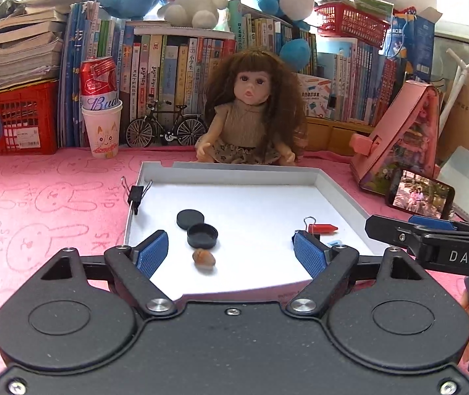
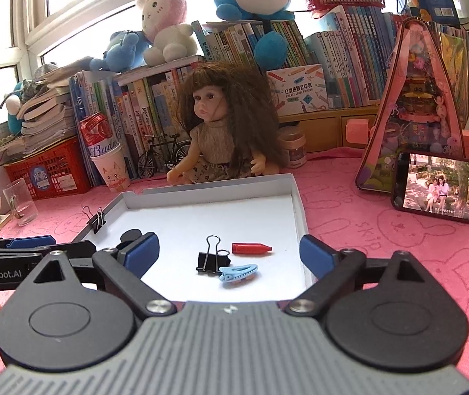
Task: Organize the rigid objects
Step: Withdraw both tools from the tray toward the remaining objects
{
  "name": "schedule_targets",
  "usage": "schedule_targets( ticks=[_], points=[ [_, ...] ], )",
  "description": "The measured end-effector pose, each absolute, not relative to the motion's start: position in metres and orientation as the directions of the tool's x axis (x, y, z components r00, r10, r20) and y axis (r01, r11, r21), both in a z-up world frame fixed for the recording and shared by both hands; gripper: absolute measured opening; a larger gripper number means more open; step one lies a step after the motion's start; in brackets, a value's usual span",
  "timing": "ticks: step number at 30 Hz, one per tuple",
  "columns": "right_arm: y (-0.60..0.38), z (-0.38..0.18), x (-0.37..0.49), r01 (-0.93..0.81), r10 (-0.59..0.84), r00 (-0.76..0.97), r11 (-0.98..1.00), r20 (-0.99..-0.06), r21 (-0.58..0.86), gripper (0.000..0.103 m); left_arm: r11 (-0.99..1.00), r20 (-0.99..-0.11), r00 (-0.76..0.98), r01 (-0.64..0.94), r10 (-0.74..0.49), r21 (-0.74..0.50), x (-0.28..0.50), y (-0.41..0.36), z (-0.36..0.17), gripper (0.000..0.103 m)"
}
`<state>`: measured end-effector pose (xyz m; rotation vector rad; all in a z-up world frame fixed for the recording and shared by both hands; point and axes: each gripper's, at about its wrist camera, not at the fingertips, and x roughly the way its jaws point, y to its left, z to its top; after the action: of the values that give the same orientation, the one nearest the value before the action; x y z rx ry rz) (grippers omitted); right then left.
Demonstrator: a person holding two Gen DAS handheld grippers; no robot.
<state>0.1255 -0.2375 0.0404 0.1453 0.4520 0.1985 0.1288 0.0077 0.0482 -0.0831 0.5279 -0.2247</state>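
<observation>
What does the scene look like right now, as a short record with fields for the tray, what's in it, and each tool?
tray: white tray on pink cloth
left side contents: two black caps, brown nut-like piece
right side contents: black binder clip, red crayon-shaped piece, blue hair clip
tray edge: binder clip on rim
left tool: open, empty
right tool: open, empty

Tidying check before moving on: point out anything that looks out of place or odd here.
The dented red can is jammed into the paper cup and leans. One black binder clip is clamped on the white tray's left wall instead of lying inside it.
</observation>
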Motion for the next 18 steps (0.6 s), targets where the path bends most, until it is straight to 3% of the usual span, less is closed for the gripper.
schedule_targets(
  ticks=[18],
  points=[
    [-0.238, 0.013, 0.065, -0.229, 0.236, 0.874, 0.971, -0.425, 0.069, 0.102, 0.961, -0.479, 0.833, 0.247, -0.277, -0.126, 0.043, 0.018, 0.023, 0.083]
  ],
)
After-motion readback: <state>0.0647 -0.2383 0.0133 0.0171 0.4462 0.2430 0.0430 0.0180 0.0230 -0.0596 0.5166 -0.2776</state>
